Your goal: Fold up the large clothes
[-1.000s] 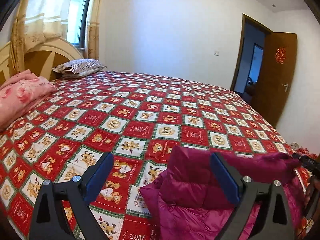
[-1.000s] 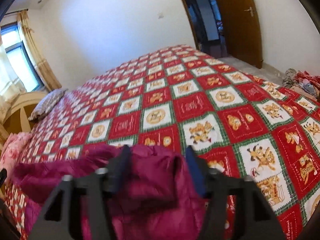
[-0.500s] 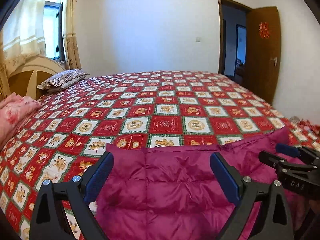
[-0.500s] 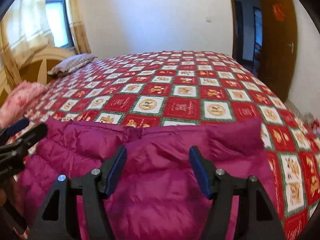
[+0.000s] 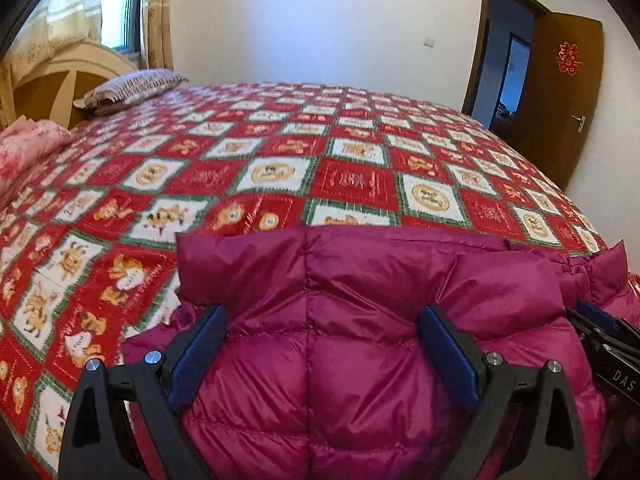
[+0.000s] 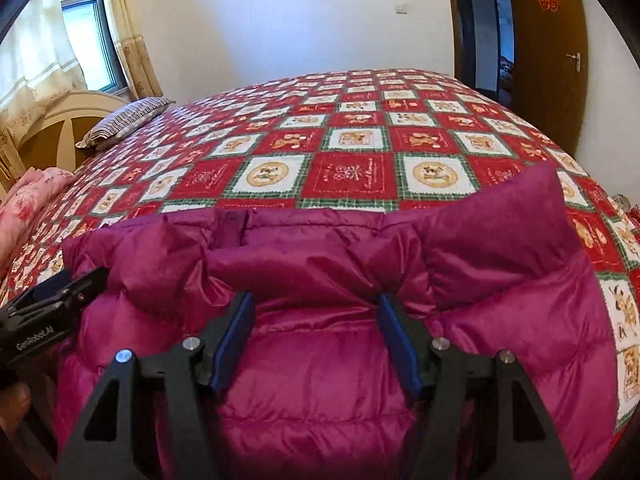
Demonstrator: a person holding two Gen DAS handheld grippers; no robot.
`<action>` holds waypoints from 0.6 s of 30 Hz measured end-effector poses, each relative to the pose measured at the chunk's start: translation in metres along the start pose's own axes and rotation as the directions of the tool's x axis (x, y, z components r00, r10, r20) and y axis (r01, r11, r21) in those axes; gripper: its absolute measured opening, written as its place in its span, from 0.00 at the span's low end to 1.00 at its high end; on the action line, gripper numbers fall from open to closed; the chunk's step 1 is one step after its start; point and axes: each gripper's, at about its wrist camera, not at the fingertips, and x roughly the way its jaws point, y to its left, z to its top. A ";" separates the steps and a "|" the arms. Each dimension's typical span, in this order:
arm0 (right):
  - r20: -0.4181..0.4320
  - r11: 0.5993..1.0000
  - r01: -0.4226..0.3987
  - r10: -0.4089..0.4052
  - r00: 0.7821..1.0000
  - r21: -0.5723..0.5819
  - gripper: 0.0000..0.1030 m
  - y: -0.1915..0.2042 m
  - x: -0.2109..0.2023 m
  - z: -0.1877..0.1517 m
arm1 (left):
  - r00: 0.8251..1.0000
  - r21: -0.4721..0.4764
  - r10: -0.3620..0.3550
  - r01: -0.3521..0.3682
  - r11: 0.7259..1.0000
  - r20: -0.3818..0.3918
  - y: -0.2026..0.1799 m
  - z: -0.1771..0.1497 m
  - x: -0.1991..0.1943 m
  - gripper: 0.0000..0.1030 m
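A magenta jacket (image 5: 360, 340) lies spread on the bed (image 5: 280, 168), filling the lower half of both frames. The left tongs (image 5: 322, 344) and right tongs (image 6: 316, 332) both stand apart over the padded fabric, seemingly not pinching it. A pillow (image 5: 128, 86) sits at upper left, a door (image 5: 560, 92) at upper right.

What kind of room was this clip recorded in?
A home bedroom, most likely. A large bed with a red patchwork bedspread fills both views, a striped pillow lies by the wooden headboard, and a curtained window and a wooden door frame the room.
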 end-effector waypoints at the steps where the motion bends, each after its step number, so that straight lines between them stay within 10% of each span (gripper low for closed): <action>1: 0.000 1.000 -0.003 0.003 1.000 0.003 0.66 0.000 0.001 0.000 | 1.000 -0.006 -0.003 0.003 1.000 -0.007 0.002 0.000 0.002 0.94; 18: -0.066 0.999 0.044 -0.045 0.997 -0.029 0.68 0.005 0.018 -0.001 | 0.996 0.004 0.031 -0.031 1.000 -0.089 -0.001 -0.003 0.022 0.97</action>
